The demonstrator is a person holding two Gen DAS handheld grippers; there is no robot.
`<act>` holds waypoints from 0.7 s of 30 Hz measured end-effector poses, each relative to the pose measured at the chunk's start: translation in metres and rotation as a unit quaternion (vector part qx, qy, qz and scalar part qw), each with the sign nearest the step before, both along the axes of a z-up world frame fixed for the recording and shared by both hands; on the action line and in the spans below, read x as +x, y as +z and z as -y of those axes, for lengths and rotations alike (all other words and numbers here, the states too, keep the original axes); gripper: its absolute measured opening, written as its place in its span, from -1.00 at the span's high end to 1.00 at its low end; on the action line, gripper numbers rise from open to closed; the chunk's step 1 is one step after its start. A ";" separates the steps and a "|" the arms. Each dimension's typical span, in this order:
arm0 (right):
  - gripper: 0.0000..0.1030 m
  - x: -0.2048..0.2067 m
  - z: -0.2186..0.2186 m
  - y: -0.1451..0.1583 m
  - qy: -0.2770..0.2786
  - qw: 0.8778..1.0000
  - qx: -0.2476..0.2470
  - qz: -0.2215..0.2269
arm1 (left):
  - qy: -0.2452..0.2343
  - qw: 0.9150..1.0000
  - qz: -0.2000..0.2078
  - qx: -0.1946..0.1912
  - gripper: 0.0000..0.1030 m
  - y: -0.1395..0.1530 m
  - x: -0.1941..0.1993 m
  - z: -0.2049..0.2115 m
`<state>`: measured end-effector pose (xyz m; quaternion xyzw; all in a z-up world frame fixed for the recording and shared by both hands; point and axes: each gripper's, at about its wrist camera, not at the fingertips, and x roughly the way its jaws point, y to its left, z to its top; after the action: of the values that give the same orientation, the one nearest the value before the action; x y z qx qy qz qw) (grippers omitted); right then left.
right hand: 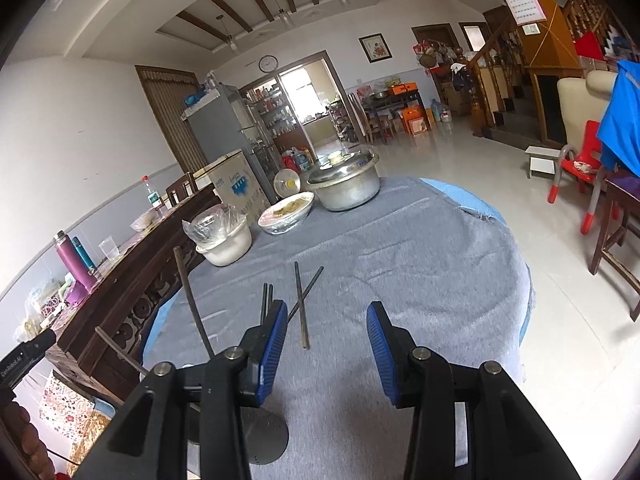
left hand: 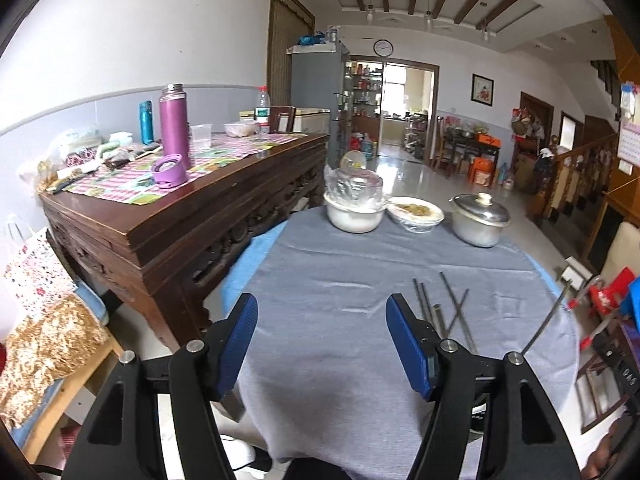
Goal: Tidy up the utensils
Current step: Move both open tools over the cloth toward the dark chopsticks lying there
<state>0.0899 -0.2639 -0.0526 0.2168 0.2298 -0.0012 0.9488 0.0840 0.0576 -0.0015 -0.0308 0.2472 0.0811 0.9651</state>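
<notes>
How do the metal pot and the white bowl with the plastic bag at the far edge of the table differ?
The metal pot is bare silver metal; the white bowl is white. The pot is closed by a metal lid with a pale knob; the bowl is topped with crumpled clear plastic. In the right wrist view the pot stands at the right end of the row, the bowl at the left, with a dish of food between them. Both stand upright on the grey tablecloth.
</notes>
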 end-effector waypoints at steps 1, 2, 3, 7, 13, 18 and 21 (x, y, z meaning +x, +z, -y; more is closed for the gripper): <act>0.14 0.001 0.000 -0.001 0.000 1.000 0.001 -0.002 | 0.003 1.000 0.002 0.007 -0.31 -0.001 -0.001 0.000; 0.14 0.001 -0.001 -0.001 0.000 1.000 0.002 -0.003 | 0.005 1.000 0.003 0.011 -0.31 -0.001 -0.002 0.000; 0.14 0.002 -0.001 -0.001 0.001 1.000 0.003 -0.005 | 0.008 1.000 0.004 0.015 -0.31 -0.002 -0.003 -0.001; 0.14 0.004 -0.005 -0.002 0.005 1.000 0.004 -0.009 | 0.015 1.000 0.008 0.023 -0.31 -0.002 -0.004 -0.005; 0.14 0.005 -0.010 -0.001 0.010 1.000 -0.002 -0.010 | 0.025 0.999 0.008 0.024 -0.33 -0.004 -0.005 -0.011; 0.14 0.005 -0.011 -0.001 0.011 1.000 0.001 -0.013 | 0.029 0.999 0.004 0.026 -0.33 -0.008 -0.004 -0.013; 0.14 0.007 -0.011 -0.003 0.013 1.000 0.004 -0.018 | 0.031 0.999 0.002 0.026 -0.33 -0.010 -0.004 -0.014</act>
<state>0.0967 -0.2529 -0.0561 0.2177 0.2493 0.0078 0.9436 0.0797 0.0718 -0.0111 -0.0135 0.2424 0.1177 0.9629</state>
